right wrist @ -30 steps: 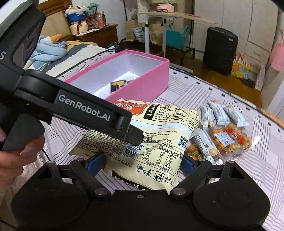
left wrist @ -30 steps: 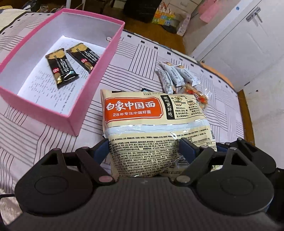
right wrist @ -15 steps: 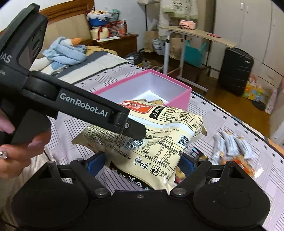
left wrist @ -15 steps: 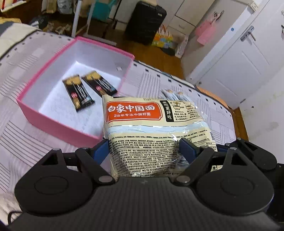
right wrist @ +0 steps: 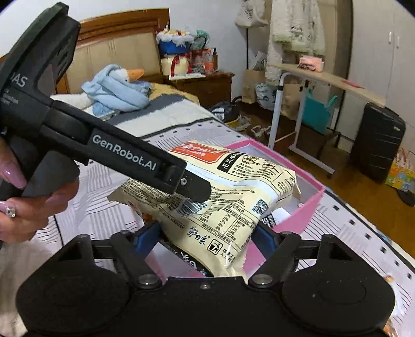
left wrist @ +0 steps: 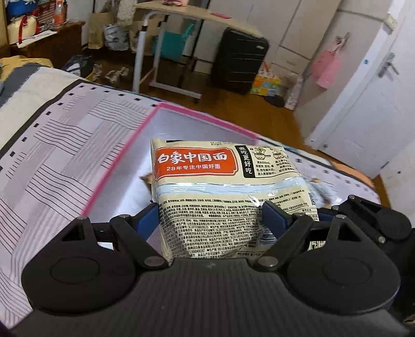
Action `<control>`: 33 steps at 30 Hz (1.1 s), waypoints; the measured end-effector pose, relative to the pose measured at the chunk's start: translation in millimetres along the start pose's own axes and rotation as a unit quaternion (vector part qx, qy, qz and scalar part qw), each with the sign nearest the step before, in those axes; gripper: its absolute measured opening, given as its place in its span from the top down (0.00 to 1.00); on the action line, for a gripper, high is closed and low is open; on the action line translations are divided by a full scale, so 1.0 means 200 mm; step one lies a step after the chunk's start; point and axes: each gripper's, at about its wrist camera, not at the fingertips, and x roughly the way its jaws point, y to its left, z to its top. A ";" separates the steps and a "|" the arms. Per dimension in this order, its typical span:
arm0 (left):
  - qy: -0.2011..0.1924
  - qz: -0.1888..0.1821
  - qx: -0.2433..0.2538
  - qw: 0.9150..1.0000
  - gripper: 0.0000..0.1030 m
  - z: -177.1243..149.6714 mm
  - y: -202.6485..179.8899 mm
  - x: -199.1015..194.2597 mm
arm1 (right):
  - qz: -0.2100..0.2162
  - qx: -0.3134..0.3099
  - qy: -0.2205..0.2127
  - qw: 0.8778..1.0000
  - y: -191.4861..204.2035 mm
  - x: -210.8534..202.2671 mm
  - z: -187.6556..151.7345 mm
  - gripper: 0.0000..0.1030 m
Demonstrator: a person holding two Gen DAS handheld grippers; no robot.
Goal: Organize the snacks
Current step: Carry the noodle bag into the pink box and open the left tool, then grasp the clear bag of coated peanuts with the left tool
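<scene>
A cream instant-noodle packet with an orange label hangs in the air over the open pink box. My left gripper is shut on its near end, blue pads pressing both sides. In the right wrist view a left finger lies across the top of the packet. My right gripper has the packet's other end between its pads; its jaws are closing and the pads touch both edges. The packet hides most of the box floor; the box's pink wall shows beyond it.
The box sits on a striped bed cover. A person's hand grips the left gripper's handle. Blurred small snack packs lie right of the box. Past the bed stand a black suitcase, a folding table and a white door.
Both grippers lifted the noodle packet off the bed cover and carried it left until it hangs over the pink box. The snack pile slid out of view to the right.
</scene>
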 end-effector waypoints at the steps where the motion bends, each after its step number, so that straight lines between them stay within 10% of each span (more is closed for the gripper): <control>1: 0.003 0.004 -0.002 1.000 0.18 0.01 0.04 0.05 | 0.003 0.005 0.007 1.000 -0.01 0.05 0.01 0.22; 20: 0.039 0.056 0.037 0.997 0.19 -0.04 0.20 0.36 | -0.026 0.005 0.094 0.995 0.07 0.41 0.01 0.22; 33: 0.014 0.071 0.062 0.995 0.19 -0.07 0.08 0.11 | -0.036 0.017 0.087 0.995 0.07 0.22 0.03 0.22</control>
